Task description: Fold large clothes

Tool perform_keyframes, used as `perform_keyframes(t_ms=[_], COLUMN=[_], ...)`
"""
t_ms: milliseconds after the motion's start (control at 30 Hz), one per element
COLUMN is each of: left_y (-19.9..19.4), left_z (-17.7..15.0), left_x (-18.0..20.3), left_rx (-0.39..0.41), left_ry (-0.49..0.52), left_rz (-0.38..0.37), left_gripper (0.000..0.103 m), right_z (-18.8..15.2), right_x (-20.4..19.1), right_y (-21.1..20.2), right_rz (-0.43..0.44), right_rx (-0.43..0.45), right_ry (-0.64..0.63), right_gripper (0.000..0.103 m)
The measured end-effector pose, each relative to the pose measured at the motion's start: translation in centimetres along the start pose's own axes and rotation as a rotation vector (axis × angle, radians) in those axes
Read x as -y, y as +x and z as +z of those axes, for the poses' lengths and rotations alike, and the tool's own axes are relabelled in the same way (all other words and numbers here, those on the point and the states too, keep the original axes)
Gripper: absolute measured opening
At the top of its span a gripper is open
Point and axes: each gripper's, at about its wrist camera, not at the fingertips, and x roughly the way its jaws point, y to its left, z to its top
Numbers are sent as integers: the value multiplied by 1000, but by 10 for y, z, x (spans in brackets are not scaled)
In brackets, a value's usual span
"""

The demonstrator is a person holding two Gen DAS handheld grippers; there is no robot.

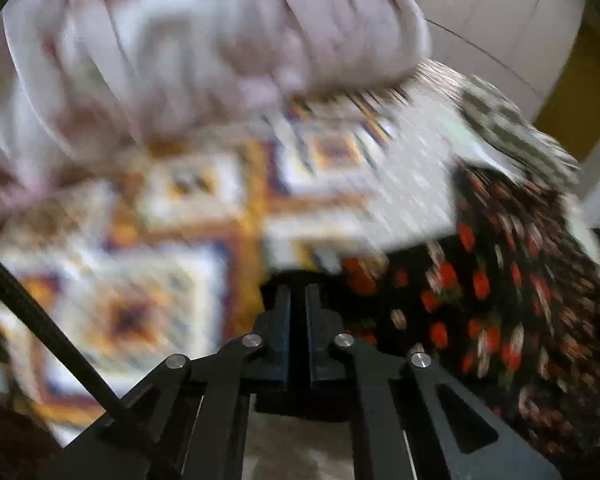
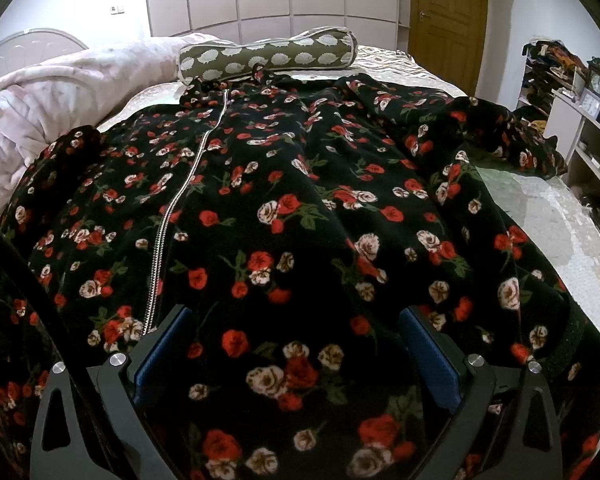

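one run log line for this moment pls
robe: spread flat on bed | left gripper: shut, moving | right gripper: open over hem

Right wrist view: floral garment [image 2: 292, 208] covers the bed across centre frame. Bolster pillow [image 2: 268, 56] blocks the top centre; pink duvet [image 2: 40, 120] crowds the left. Bare bedspread [image 2: 548, 216] lies open at right. Left wrist view, blurred: patterned quilt [image 1: 172, 248] open at centre-left.

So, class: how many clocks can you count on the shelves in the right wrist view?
2: a dark ornate clock on the top shelf, and a smaller white one just below-left. Clutter may hide others.
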Motion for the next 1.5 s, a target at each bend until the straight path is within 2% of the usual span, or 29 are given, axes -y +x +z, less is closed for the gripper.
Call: perform_keyframes(t_ms=[167,233,267,333,400,533,600,733,833,900,933,967,1000,1100,1233,1300,1367,1433,1500], left_y=[-35,-45,-49,-55,-59,-78,-88,-98,-105,-111,-129,-133,-134,-130,-125,-121,-118,-115,-113], left_z=[84,107,114,121,118,87,64,21,-11,-29,-52,-62,-70,-87,-110,-116,-119,-123,-126], left_x=[-41,-50,-52,-51,-45,-18,5,52,89,109,125,136,144,164,185,191,196,200,202], left_rx=[224,288,314,345,335,318,312,263,224,203,197,193,189,162,106,91,75,63,53], left_ry=[-11,-13,-17,-28,-31,-4,16,81,133,169,195,213,227,250,277,288,299,309,314], left_rz=[314,336,327,305,265,124,47,-57,-148,-186,-217,-234,-245,-262,-267,-262,-259,-251,-247], left_gripper=[2,2,3,13,34,50,67,69,69,69,69,70,72,73,73,73,73,73,73], right_z=[0,1,1,1,2,3,3,5,7,13,18,24,28,47,84,112,146,169,185], right_x=[0,1,1,2,3,2,2,7,18,31,42,56,68,124,211,243,267,275,276], right_y=[0,1,1,2,3,3,4,2,-3,-8,-16,-25,-35,-57,-39,-27,-4,19,44], right_rz=[0,-1,-2,-5,-7,-7,-5,36,106,167,226,274,286,171,-42,-74,-62,-59,-110], right_rx=[0,0,0,-2,-3,-5,-6,-5,-5,-35,-35,-22,2,101,104,104,67,36,-27], right_ry=[1,2,1,1,1,1,2,24,73,123,157,191,213,284,394,449,537,604,625], right_gripper=[103,103,103,103,103,103,103,103,100,86,70,66,66,75,77,77,77,77,77])
